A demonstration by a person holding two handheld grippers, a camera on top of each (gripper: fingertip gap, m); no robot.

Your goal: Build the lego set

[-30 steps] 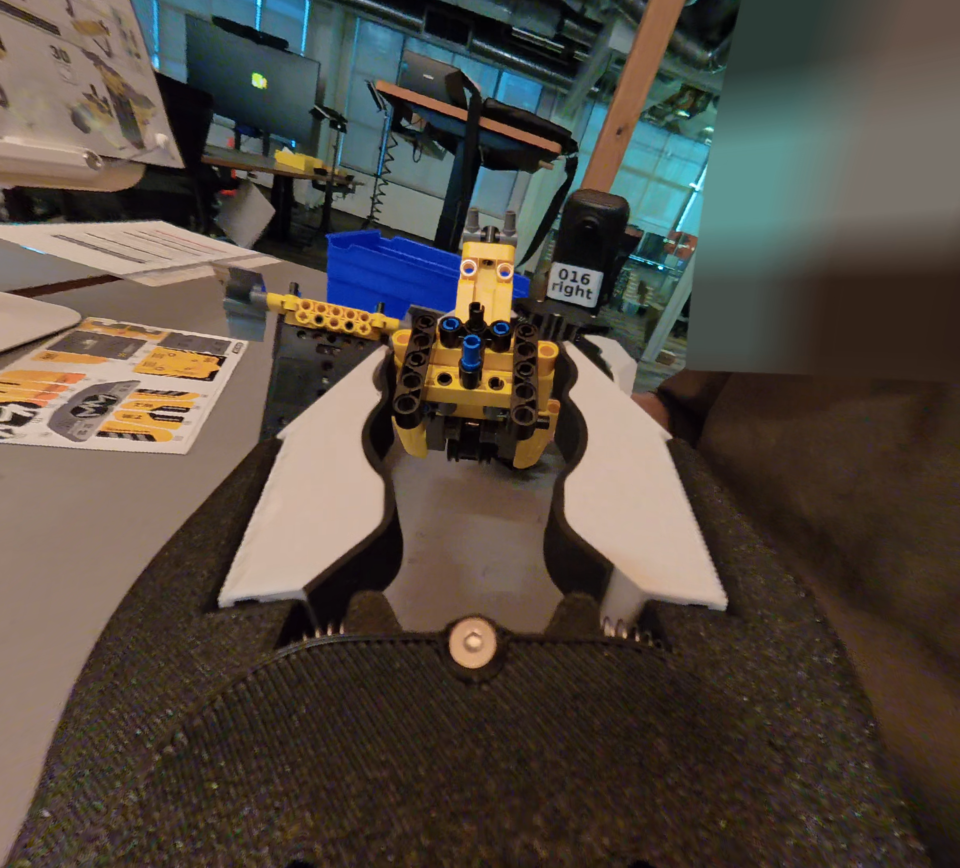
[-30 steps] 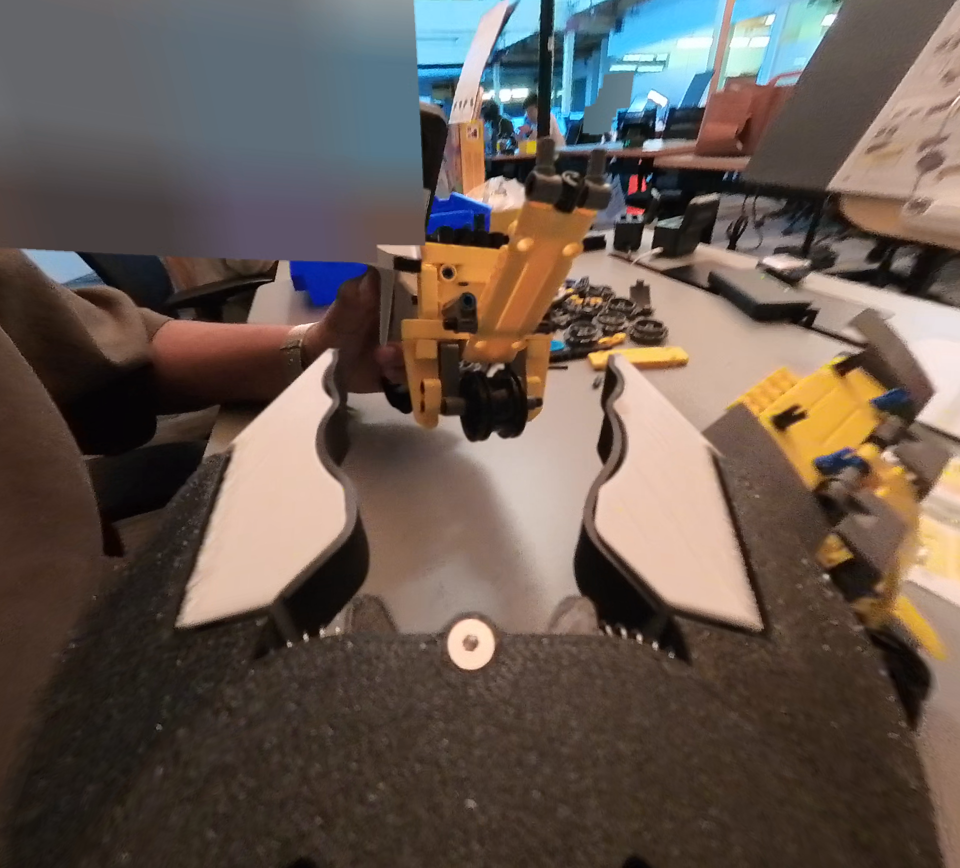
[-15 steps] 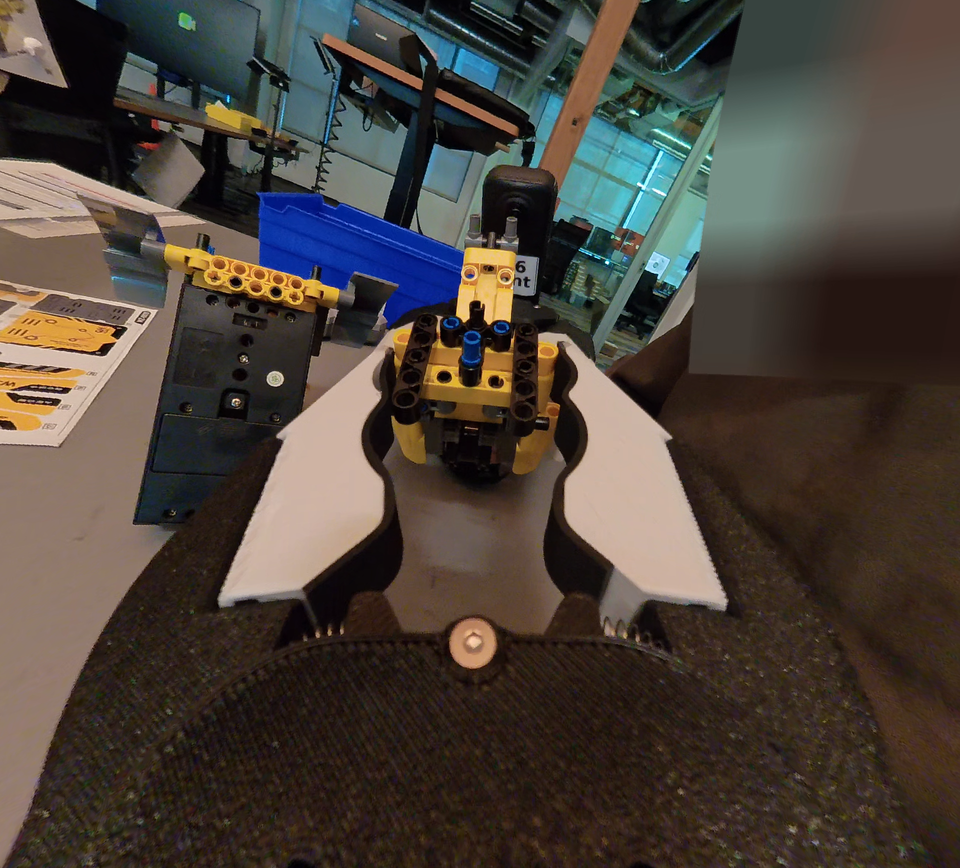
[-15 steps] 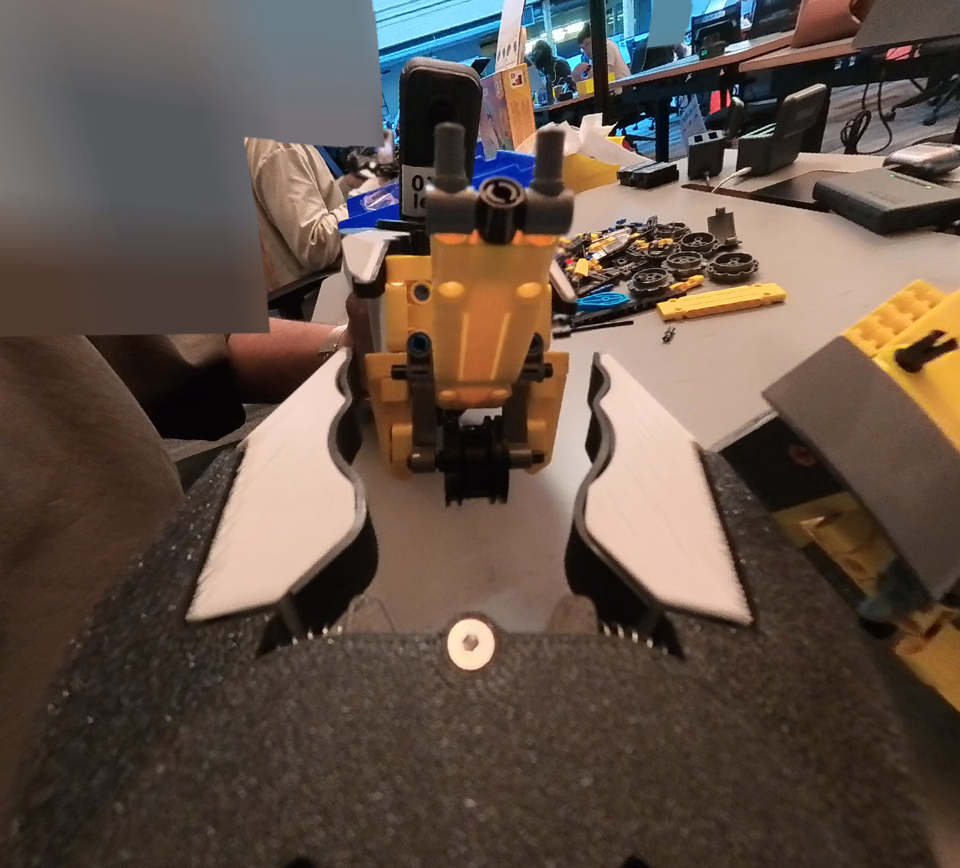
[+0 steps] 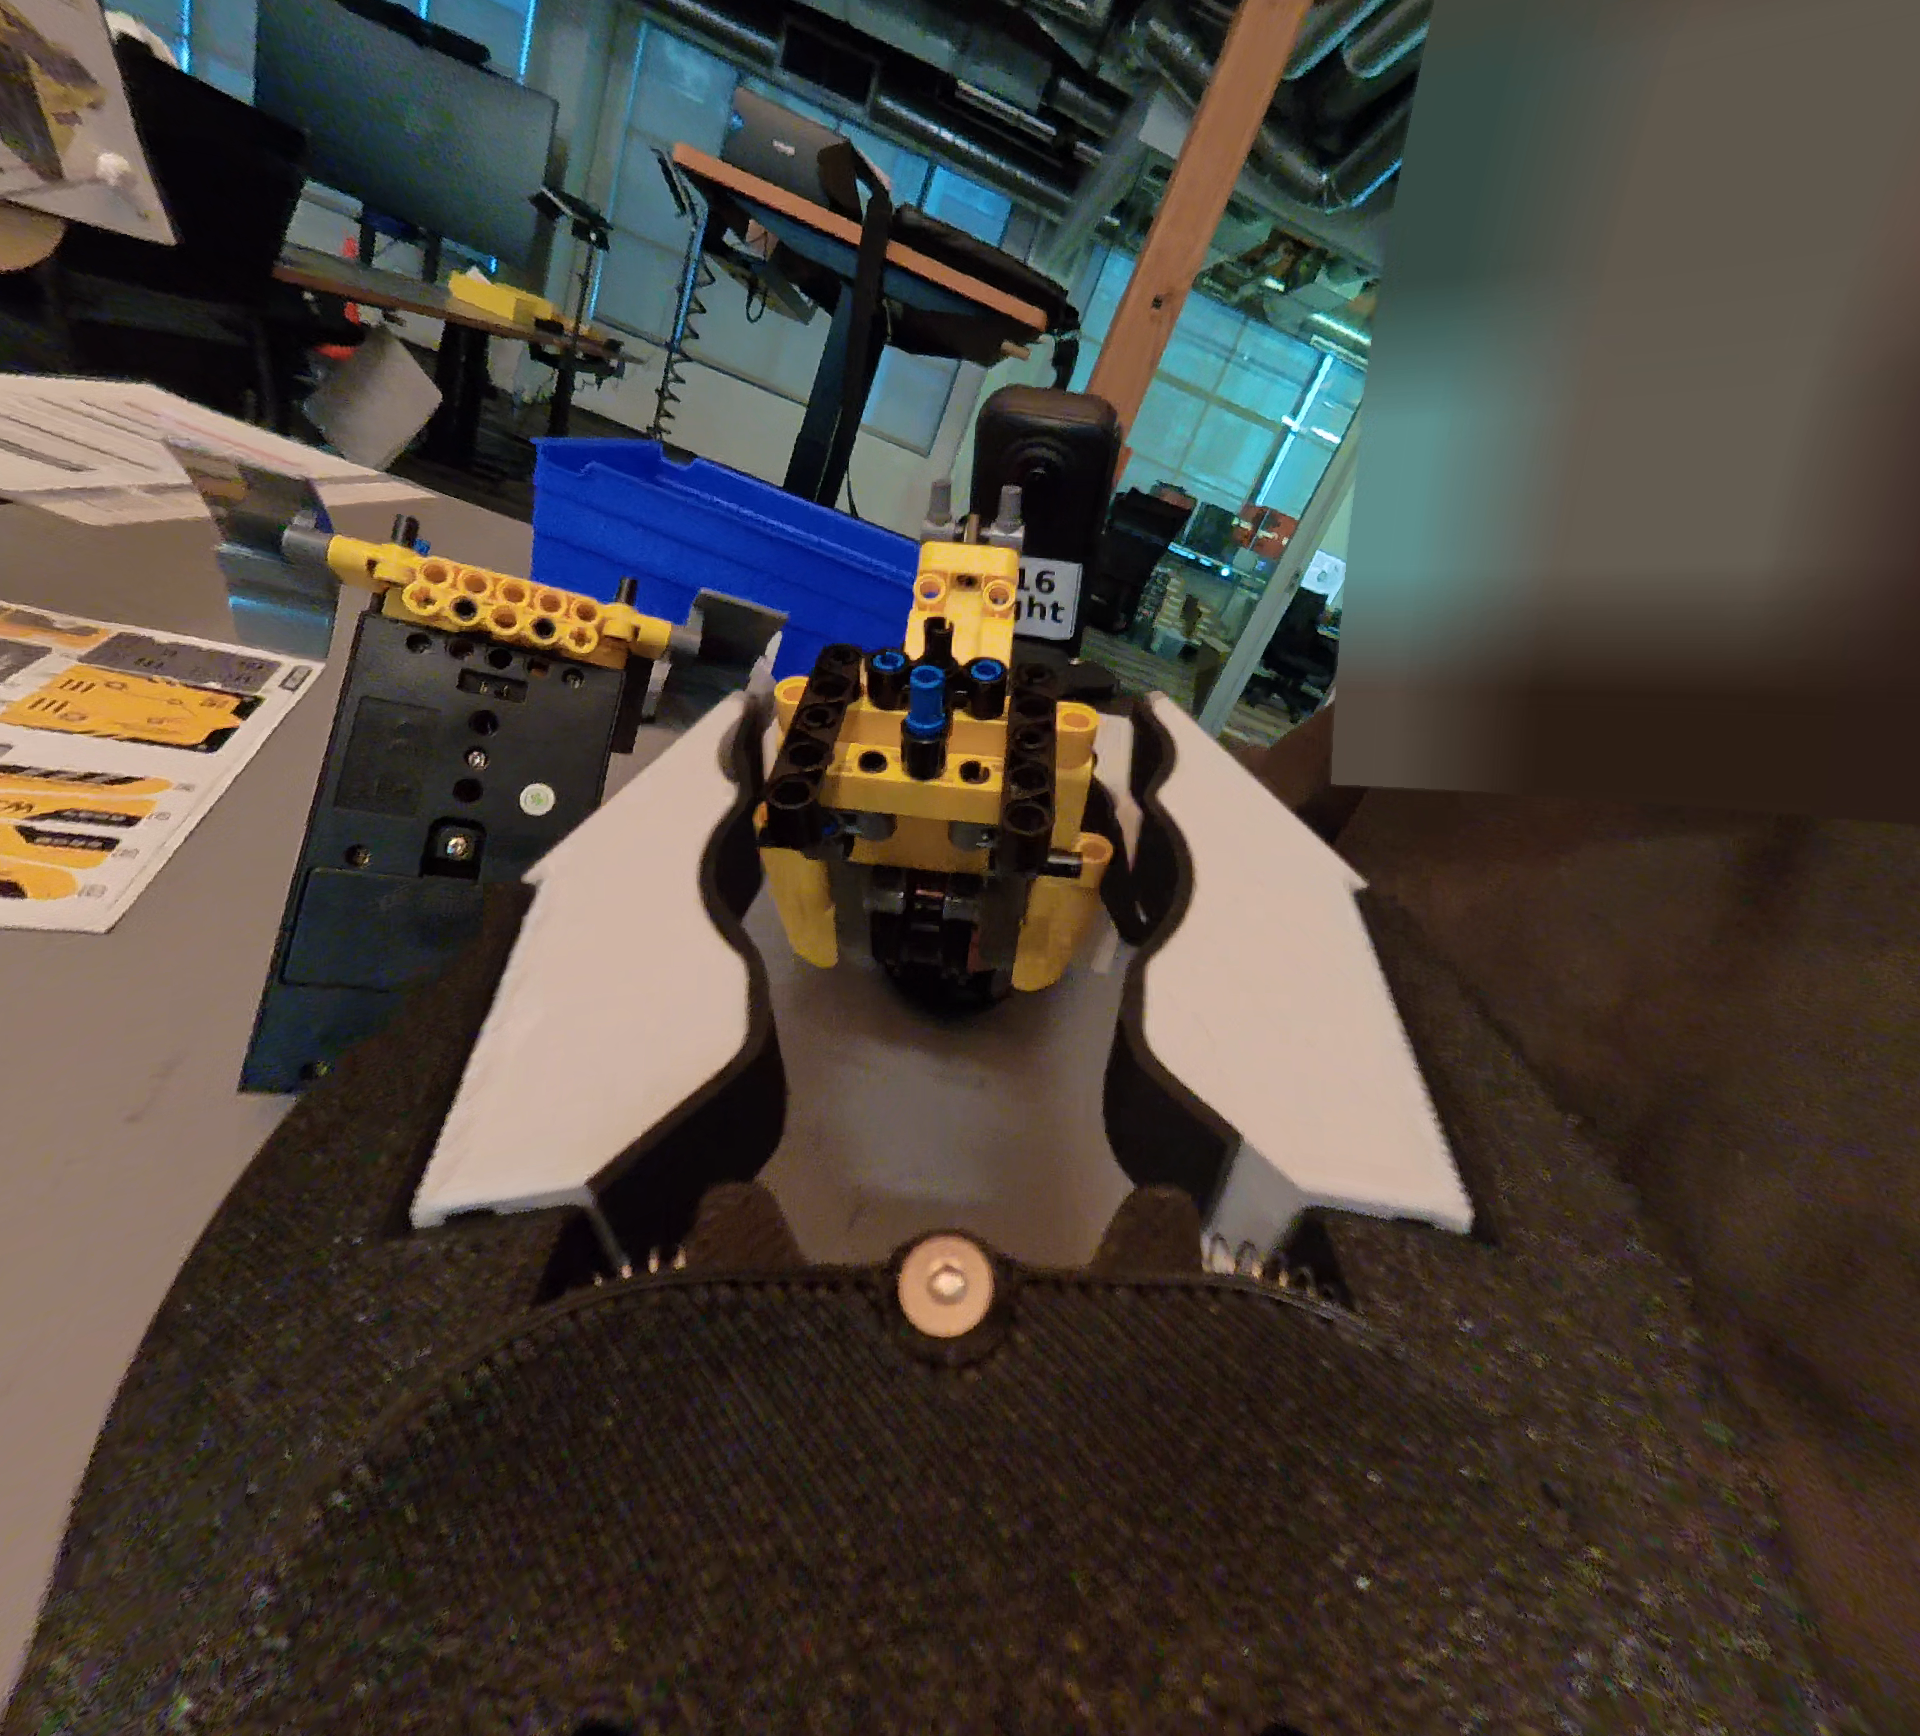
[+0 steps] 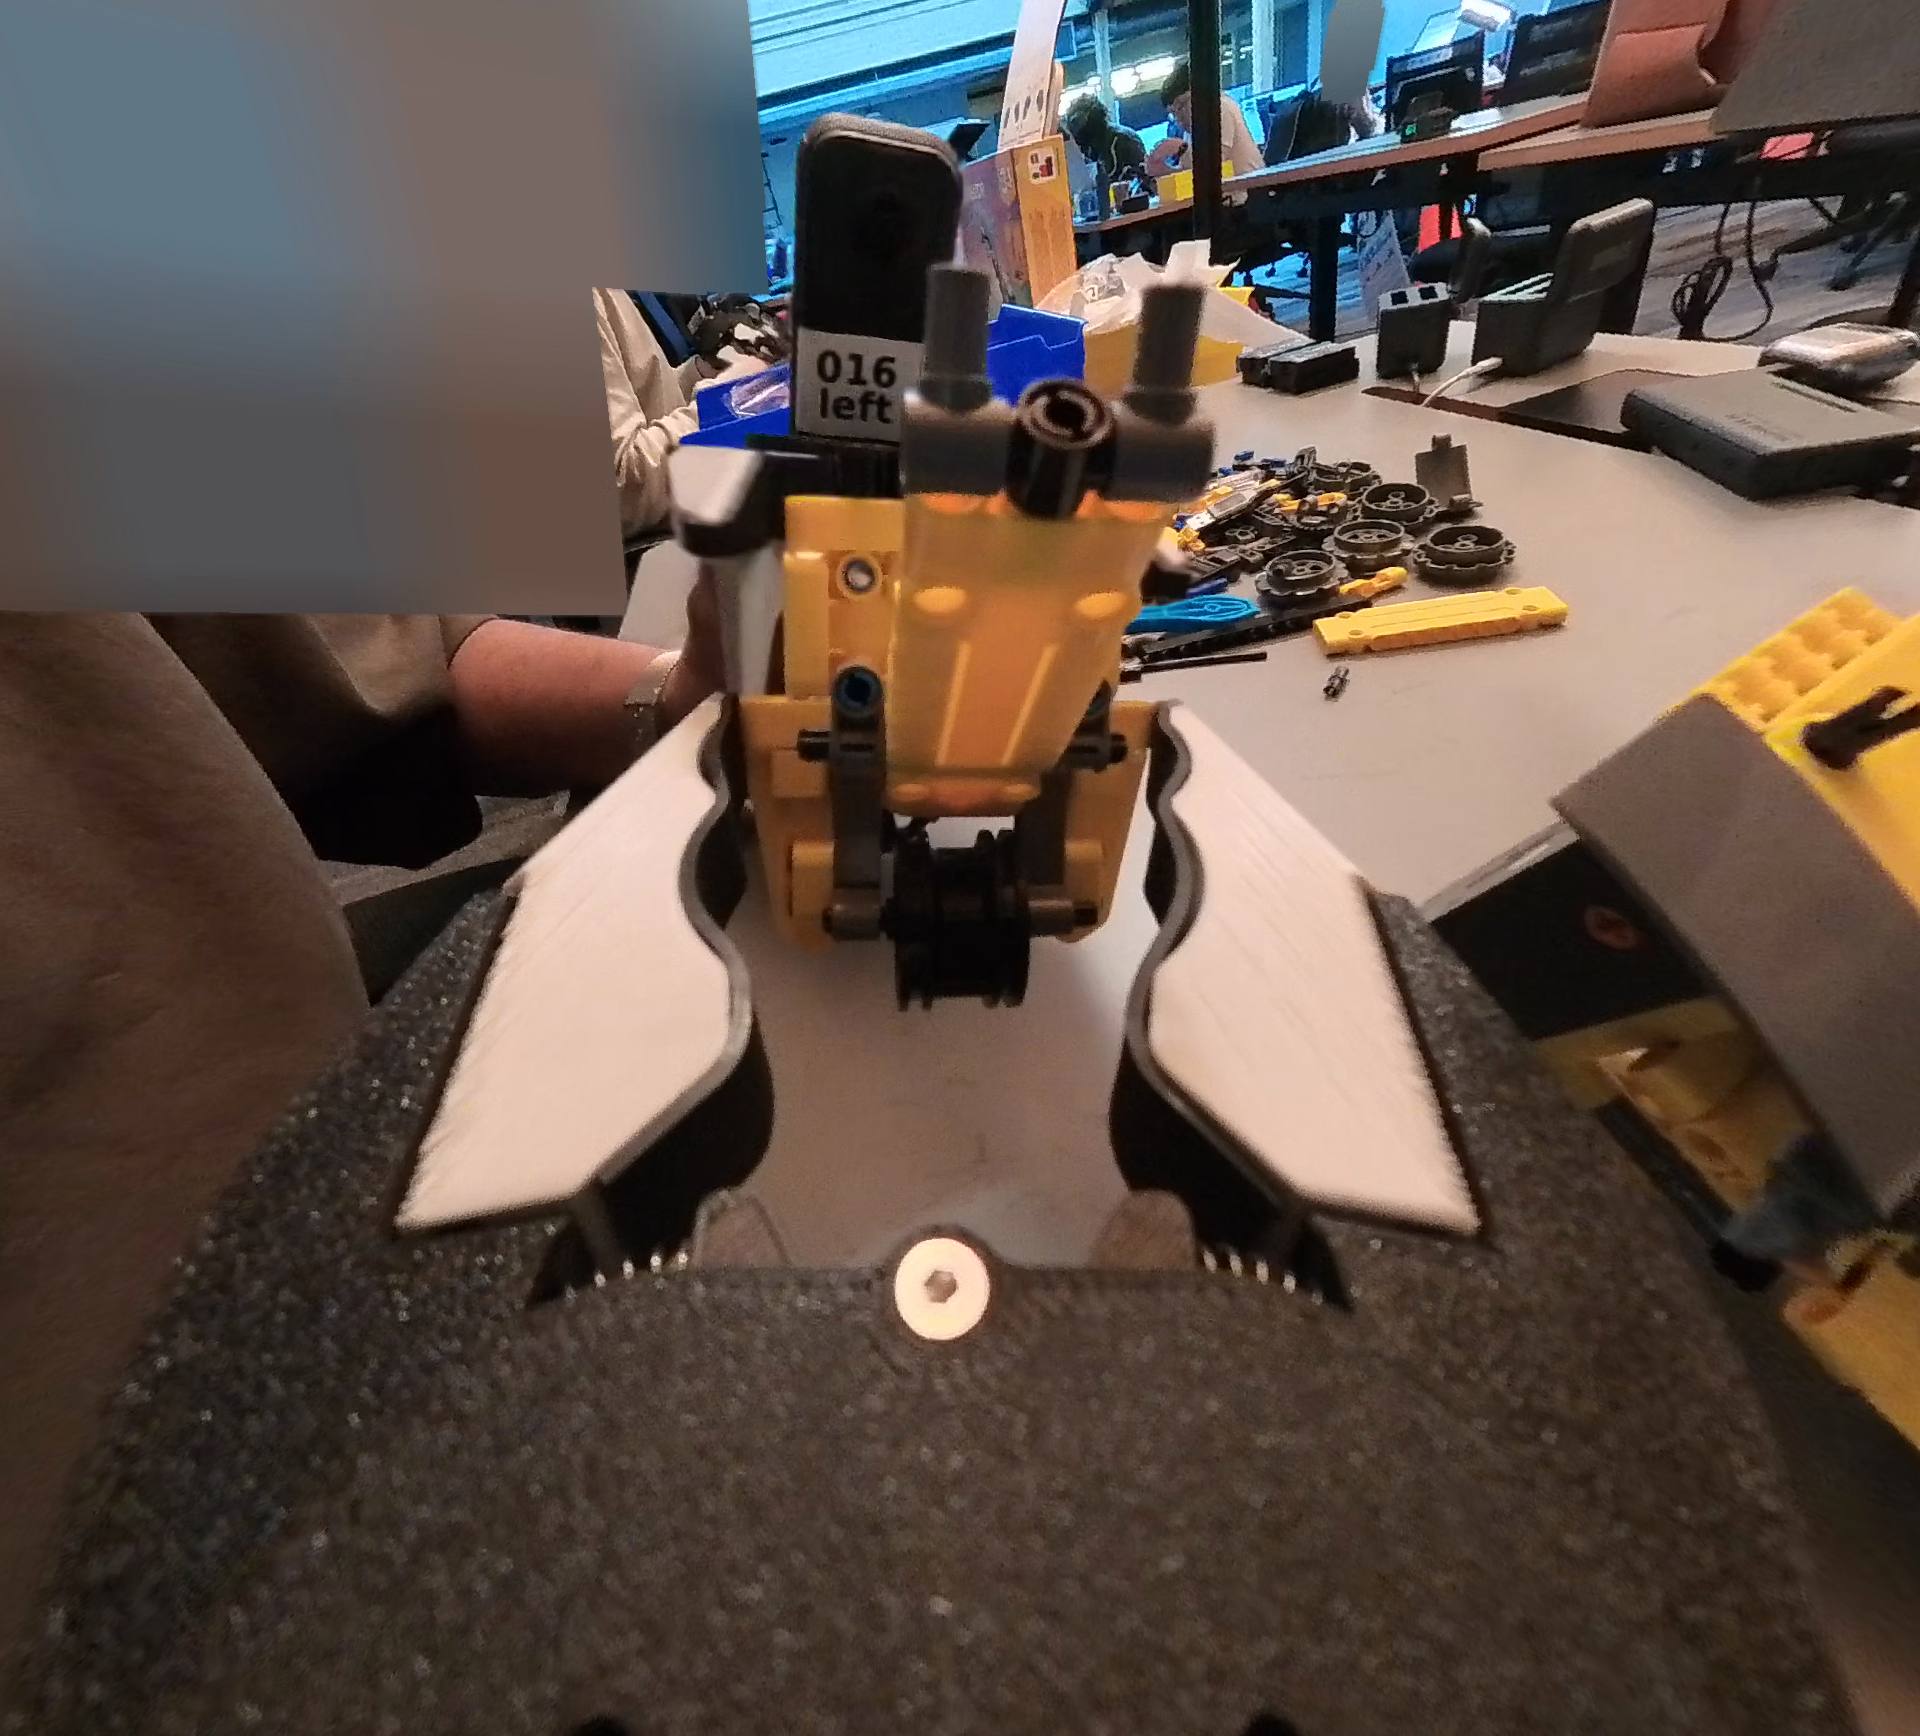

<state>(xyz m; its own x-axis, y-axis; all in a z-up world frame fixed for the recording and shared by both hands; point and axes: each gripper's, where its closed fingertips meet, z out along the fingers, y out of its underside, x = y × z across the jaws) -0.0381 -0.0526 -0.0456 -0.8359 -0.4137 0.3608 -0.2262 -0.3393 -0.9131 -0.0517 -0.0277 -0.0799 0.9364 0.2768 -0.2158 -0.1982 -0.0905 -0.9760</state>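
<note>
Left wrist view: our left gripper (image 5: 940, 813) is clamped on the yellow-and-black brick assembly (image 5: 930, 793), fingertips pressing its two flanks, blue pins (image 5: 923, 699) facing us. Held up off the grey table (image 5: 125, 1063), probably so both sides stay reachable. Just left of the tips stands a black battery box (image 5: 447, 813) topped by a yellow holed beam (image 5: 499, 606); a sticker sheet (image 5: 94, 751) lies farther left and a blue bin (image 5: 707, 533) sits beyond the tips. The other tool's black camera (image 5: 1044, 471) peeks from behind the model.

Right wrist view: our right gripper (image 6: 940, 782) faces the same assembly (image 6: 935, 678) from the opposite end. Its tips flank the lower yellow frame, very close, but we cannot tell whether they actually pinch it. Only here do we see the smooth yellow panel, grey pegs (image 6: 956, 336) on top and black pulley wheel (image 6: 956, 928) below. Also only here: loose black wheels (image 6: 1371, 533) and a yellow beam (image 6: 1439, 616) ahead-right of the tips, and a second yellow build (image 6: 1766, 855) right of the gripper. Blue pins are hidden from this side.
</note>
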